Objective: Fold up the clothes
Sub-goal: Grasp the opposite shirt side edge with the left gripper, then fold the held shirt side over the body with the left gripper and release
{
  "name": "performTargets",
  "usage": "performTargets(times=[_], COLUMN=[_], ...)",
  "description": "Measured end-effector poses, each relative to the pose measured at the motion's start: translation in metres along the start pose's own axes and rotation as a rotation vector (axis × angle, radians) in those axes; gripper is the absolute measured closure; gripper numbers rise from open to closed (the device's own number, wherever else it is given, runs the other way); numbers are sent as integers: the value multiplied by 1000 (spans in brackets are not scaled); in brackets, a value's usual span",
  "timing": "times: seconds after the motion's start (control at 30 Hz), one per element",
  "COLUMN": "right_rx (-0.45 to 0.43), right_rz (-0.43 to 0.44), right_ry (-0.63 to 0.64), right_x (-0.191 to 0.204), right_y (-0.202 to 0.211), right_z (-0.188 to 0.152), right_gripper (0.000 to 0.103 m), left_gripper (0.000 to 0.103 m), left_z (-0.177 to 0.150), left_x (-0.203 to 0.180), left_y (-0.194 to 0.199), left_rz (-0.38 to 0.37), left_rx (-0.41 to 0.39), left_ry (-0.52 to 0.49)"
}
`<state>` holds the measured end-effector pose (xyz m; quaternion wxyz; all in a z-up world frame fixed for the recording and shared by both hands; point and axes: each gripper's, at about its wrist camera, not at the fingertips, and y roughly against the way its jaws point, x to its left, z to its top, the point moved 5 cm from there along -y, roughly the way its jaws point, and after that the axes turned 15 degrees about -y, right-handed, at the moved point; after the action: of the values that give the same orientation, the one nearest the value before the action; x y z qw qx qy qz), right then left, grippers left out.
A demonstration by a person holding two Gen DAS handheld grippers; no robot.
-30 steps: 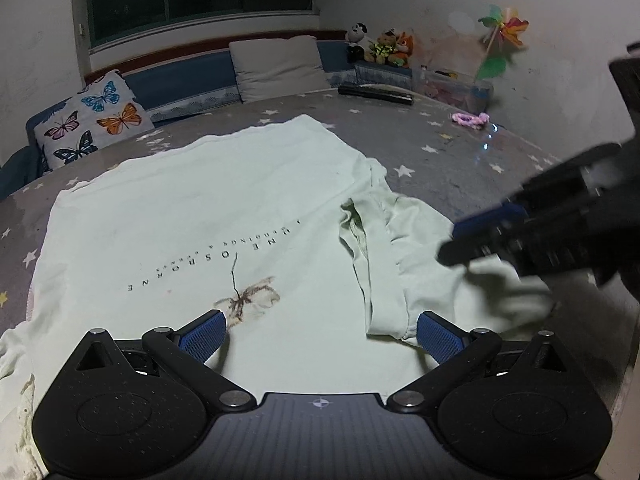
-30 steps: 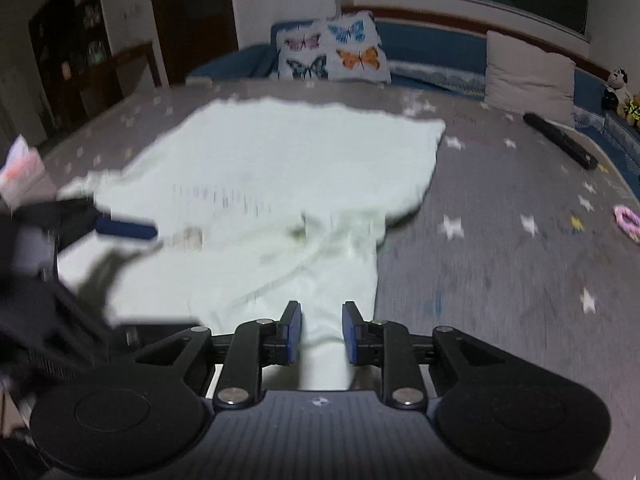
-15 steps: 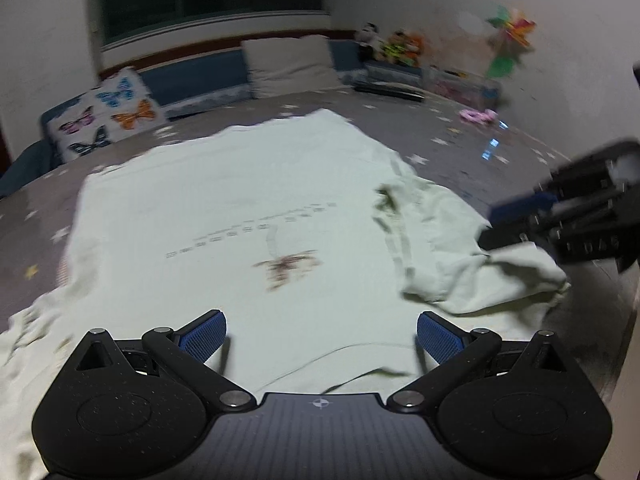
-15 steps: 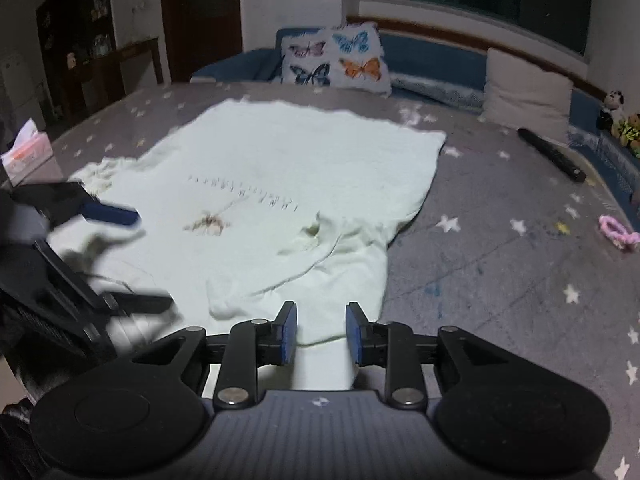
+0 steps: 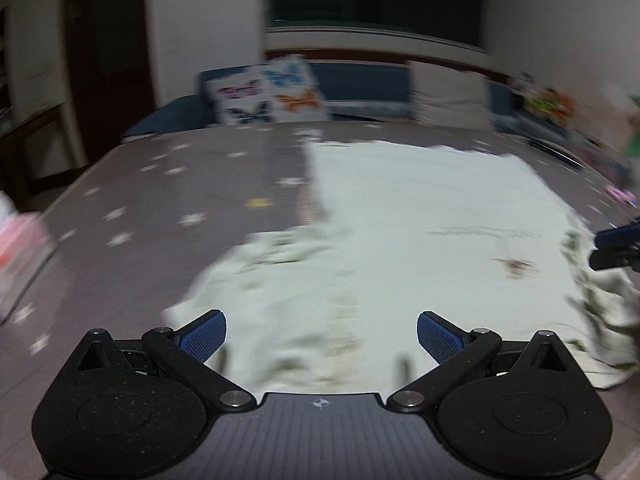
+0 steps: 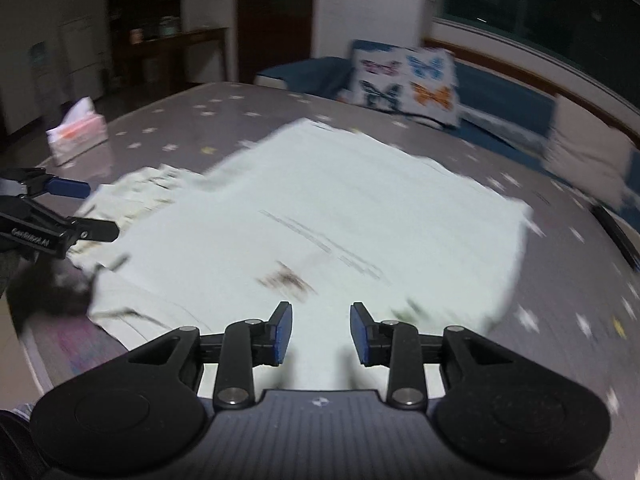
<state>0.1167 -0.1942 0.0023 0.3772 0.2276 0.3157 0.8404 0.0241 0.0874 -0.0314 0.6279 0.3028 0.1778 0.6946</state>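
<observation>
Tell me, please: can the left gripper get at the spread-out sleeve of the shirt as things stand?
Probably yes. The left gripper is open and empty, and the rumpled sleeve of the shirt lies flat just ahead of it. Nothing lies between them; the right gripper is far aside.

Garment (image 6: 320, 216): pale mint green, with a line of dark lettering and a small brown motif (image 6: 286, 280) on it. Bench (image 5: 168, 208) surface: grey-brown, scattered with white stars and a few yellow ones. Cushion (image 6: 404, 80): white, printed with butterflies in blue, orange, dark navy and purple. Sofa (image 6: 504, 96): blue. Tissue pack (image 6: 76, 130): white with pink-orange print. Left tongs (image 5: 320, 336) and right tongs (image 6: 320, 334): black bodies, blue pads.
</observation>
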Motion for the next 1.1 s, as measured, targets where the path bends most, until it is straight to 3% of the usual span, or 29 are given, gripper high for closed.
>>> performTargets(times=[0.17,0.43,0.5,0.63,0.8,0.9,1.1], right_rx=[15,80,98,130,156,161,149], right_rz=[97,243,274,309,330,330,331], right_ry=[74,192,220,265,292,310,313], right_x=[42,121,137,159,174,179,182], right_y=[-30,-71,-77,-87,-95,-96,-97], right_z=[25,31,28,19,11,6,2], right_gripper=[71,71,71,71,71,71,70], left_gripper=[6,30,43,56,91,98,101], left_z=[-16,-32,-34,-34,-34,-32,-8], left_x=[49,78,80,79,77,77,70], left_y=[1,-6,-8,-12,-13,-10,12], left_rz=[88,67,46,5,-42,-55,-99], left_rx=[33,58,58,47,28,5,-101], left_ry=[127,205,215,216,221,234,235])
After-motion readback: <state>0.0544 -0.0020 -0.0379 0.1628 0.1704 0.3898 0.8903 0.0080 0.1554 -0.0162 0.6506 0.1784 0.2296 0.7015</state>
